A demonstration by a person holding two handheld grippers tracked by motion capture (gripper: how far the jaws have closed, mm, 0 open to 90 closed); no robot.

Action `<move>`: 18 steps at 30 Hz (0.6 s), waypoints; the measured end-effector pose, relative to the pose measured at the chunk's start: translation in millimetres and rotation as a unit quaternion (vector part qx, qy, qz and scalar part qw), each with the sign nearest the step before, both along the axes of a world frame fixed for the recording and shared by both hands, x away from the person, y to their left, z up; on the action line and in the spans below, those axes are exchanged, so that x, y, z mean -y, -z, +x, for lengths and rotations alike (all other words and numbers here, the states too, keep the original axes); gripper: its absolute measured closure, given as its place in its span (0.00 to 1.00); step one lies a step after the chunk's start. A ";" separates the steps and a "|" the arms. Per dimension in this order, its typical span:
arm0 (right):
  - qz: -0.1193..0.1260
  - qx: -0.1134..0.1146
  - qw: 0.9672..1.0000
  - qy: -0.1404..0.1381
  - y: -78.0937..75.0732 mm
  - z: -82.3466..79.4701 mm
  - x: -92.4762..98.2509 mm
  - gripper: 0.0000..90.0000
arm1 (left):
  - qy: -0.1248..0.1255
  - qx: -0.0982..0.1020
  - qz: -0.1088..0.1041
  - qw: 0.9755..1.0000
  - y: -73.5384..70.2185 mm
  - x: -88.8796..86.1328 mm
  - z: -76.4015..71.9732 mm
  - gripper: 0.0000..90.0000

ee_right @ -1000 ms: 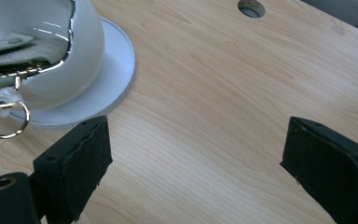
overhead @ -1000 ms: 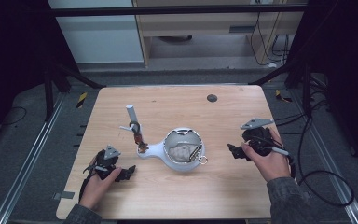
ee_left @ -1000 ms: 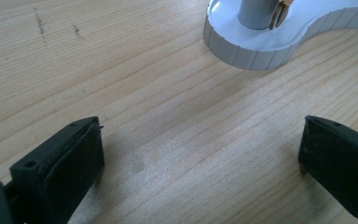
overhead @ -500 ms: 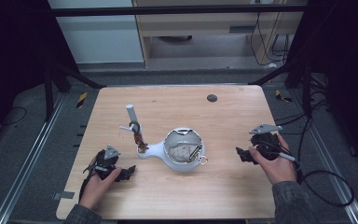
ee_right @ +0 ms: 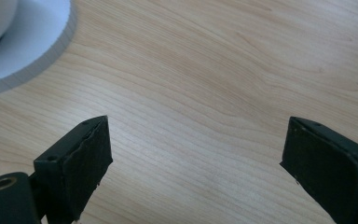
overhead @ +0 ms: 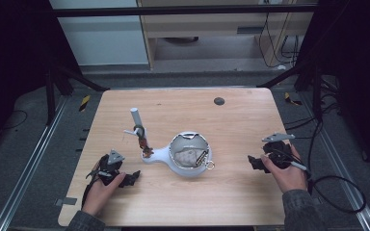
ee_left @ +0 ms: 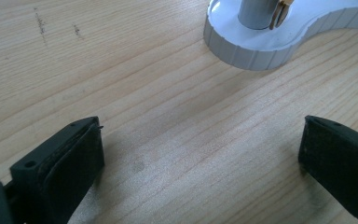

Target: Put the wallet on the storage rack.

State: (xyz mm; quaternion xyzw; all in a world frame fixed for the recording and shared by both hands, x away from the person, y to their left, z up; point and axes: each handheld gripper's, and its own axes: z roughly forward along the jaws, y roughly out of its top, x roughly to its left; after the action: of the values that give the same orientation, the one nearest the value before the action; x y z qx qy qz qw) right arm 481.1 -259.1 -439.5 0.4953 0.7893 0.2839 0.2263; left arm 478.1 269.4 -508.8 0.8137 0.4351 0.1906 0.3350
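A white pan-shaped base (overhead: 160, 155) lies at the table's middle, carrying a round white bowl (overhead: 189, 155) with pale contents and a small metal ring (overhead: 210, 166). A grey post (overhead: 136, 117) with a brown clamp rises from the base's narrow end. My left gripper (overhead: 128, 179) rests open on the table, near left of the base. In the left gripper view its jaws (ee_left: 200, 154) stand wide apart over bare wood, the base's ribbed rim (ee_left: 256, 49) just ahead. My right gripper (overhead: 254, 162) is open to the right of the bowl, the base's edge (ee_right: 25, 49) at the far left of its view.
The wooden table (overhead: 231, 197) has a dark round hole (overhead: 218, 101) near its far edge. Black frame legs and cables stand around it on the grey floor. A cable (overhead: 335, 185) trails from the right gripper off the table's right side.
My right gripper has drawn back to the right, away from the bowl and slightly toward the near edge. The left gripper has stayed put.
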 end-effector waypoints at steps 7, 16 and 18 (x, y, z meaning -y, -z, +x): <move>0.012 -0.008 1.000 0.017 19.6 2.2 2.5 0.09 | 0.000 0.000 0.000 1.000 0.0 0.0 0.0 0.00; 0.017 -0.012 0.999 0.027 40.4 3.4 2.0 0.09 | 0.000 0.000 0.000 1.000 0.0 0.0 0.0 0.00; 0.021 -0.011 0.999 0.029 45.3 3.5 1.4 0.09 | 0.000 0.000 0.000 1.000 0.0 0.0 0.0 0.00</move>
State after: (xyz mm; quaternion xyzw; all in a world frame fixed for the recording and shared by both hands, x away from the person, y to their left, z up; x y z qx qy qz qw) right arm 484.6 -260.5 -484.8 0.5256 0.7711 0.2883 0.2147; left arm 478.1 269.4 -508.8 0.8136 0.4352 0.1906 0.3351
